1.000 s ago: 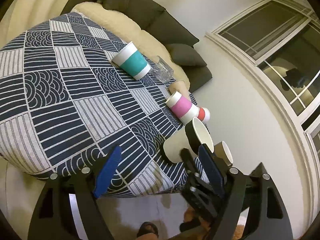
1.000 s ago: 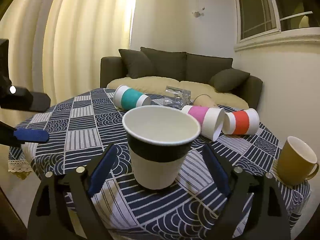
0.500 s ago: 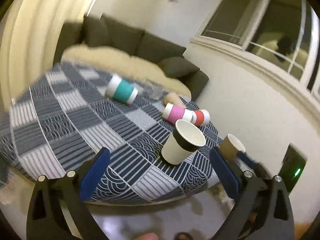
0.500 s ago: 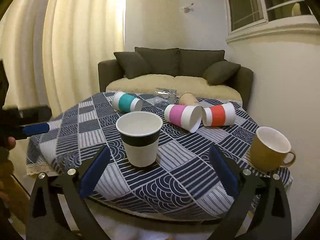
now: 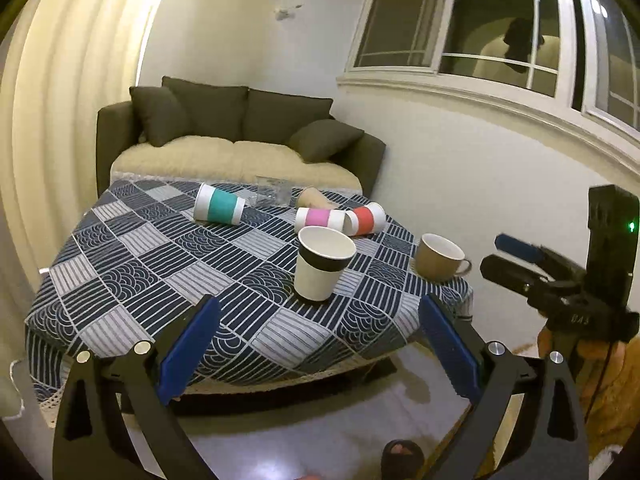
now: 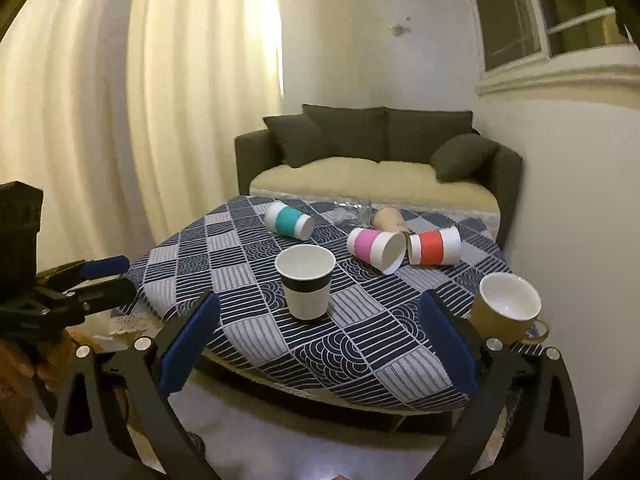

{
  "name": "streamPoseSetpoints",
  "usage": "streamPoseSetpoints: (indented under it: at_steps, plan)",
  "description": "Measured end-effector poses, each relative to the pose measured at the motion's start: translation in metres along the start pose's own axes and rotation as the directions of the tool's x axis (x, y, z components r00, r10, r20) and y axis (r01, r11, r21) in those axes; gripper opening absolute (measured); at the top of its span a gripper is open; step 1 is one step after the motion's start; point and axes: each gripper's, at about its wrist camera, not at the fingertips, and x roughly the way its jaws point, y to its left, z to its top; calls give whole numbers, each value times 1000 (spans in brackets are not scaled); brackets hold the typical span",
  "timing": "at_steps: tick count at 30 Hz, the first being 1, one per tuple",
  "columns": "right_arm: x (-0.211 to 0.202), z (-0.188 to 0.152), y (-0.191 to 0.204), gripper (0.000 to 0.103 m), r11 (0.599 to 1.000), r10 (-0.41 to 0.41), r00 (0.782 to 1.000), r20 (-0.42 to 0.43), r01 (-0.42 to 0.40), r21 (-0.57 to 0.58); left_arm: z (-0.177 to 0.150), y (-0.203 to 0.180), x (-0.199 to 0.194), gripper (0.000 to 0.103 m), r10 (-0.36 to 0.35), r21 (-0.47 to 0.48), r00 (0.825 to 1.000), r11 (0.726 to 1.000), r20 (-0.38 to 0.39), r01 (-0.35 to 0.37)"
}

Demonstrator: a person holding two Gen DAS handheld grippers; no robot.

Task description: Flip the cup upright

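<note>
The black-banded paper cup [image 5: 323, 264] [image 6: 305, 286] stands upright, mouth up, on the patterned tablecloth [image 5: 160, 264] [image 6: 360, 344]. Left gripper [image 5: 320, 344] and right gripper [image 6: 318, 340], both spread wide and holding nothing, hang off the table's near edge, the cup well ahead between their fingers.

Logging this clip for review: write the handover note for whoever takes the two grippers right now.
Left gripper: open, empty, held back from the table.
Right gripper: open, empty, also off the table.
Done: black-banded cup stands upright near the front edge. The mug is upright too.
Left: teal cup, pink cup, red cup and a tan cup lie on their sides farther back, as does a clear glass.
</note>
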Motion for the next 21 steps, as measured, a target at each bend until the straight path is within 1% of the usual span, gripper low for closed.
streamPoseSetpoints:
  at_steps: [2, 5, 7, 10, 13, 16, 21]
  plan:
    - [-5, -2, -1, 98, 1000, -11, 1000, 0, 11, -18, 1, -5, -7, 96, 4, 17, 1000, 1000, 1, -4]
    - [-10, -5, -6, 98, 1000, -12, 1000, -4, 12, -9, 0, -12, -16, 96, -9, 38, 1000, 999, 6, 9]
    - [-14, -8, -10, 98, 1000, -16, 1000, -1, 16, -4, -3, -17, -20, 96, -28, 60, 1000, 998, 12, 27]
    - [-17, -12, -15, 98, 1000, -25, 1000, 13, 25, -5, -9, -22, -19, 96, -47, 67, 999, 997, -3, 47]
    - [-14, -18, -18, 98, 999, -40, 999, -5, 40, -13, -13, -27, -17, 96, -44, 92, 999, 995, -12, 45]
    - [-12, -23, -20, 98, 999, -29, 1000, -1, 29, -17, -16, -31, -14, 96, -35, 118, 999, 992, -16, 37]
    - [-5, -30, -21, 98, 999, -29, 1000, 5, 29, -23, -21, -28, -4, 96, -10, 106, 1000, 994, -27, 13]
